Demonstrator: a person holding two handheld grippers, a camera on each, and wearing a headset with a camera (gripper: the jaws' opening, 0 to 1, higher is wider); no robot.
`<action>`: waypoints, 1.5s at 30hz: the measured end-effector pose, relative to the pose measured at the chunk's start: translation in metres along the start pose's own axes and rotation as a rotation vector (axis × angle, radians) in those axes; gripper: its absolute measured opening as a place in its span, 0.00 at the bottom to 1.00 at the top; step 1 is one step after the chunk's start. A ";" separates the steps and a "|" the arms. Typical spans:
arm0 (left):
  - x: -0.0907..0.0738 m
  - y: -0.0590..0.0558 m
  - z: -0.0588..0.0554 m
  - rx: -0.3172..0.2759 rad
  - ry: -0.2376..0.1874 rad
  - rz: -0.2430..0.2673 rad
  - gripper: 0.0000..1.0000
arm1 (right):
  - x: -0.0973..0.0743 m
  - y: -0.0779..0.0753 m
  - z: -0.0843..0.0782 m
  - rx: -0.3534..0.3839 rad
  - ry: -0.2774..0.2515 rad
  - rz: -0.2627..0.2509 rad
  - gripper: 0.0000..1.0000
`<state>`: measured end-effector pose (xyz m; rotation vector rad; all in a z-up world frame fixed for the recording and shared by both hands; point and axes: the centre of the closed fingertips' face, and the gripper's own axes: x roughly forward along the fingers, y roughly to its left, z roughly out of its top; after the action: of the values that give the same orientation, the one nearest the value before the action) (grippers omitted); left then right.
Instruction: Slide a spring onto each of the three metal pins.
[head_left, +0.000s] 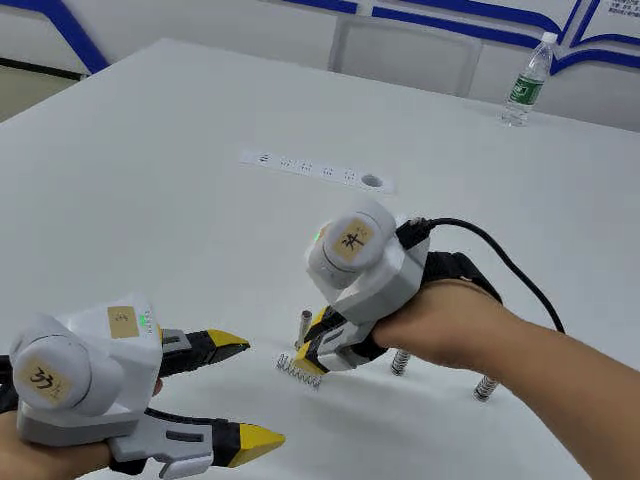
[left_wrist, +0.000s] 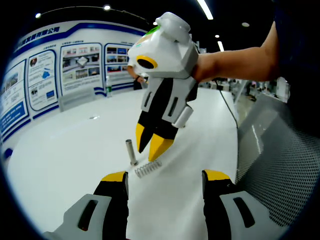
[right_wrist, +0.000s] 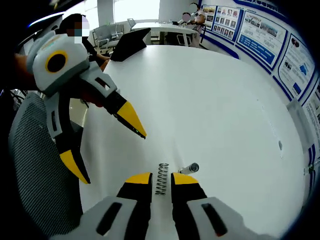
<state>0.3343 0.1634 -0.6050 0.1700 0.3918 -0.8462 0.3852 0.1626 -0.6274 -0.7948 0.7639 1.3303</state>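
Note:
A loose spring (head_left: 297, 370) lies on the white table beside a bare upright metal pin (head_left: 304, 325). My right gripper (head_left: 312, 362) points down at it, its jaws drawn in on the spring (right_wrist: 161, 179), whose far end rests on the table by the pin (right_wrist: 189, 168). Further right, two other pins (head_left: 401, 362) (head_left: 486, 387) each stand with a spring around them. My left gripper (head_left: 243, 390) is held wide open near the front left with nothing in it. From its own view (left_wrist: 165, 176), the spring (left_wrist: 148, 167) and pin (left_wrist: 131, 151) lie just ahead.
A white power strip (head_left: 318, 170) lies flat further back on the table (head_left: 150, 180). A plastic water bottle (head_left: 527, 80) stands at the far right edge. A black cable (head_left: 500, 255) trails from my right gripper. A mesh chair back (right_wrist: 37, 165) is at the near side.

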 end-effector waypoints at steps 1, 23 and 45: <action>0.000 0.000 0.000 0.000 0.000 0.001 0.61 | 0.003 0.000 0.001 0.004 -0.002 -0.001 0.16; -0.006 0.001 -0.004 -0.006 0.011 0.009 0.61 | 0.039 0.001 -0.004 -0.006 0.046 -0.002 0.15; -0.008 0.002 -0.004 -0.008 0.008 0.018 0.60 | 0.023 0.003 0.000 0.033 0.012 0.006 0.12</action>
<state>0.3299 0.1710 -0.6057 0.1690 0.4010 -0.8265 0.3838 0.1750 -0.6469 -0.7752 0.7959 1.3164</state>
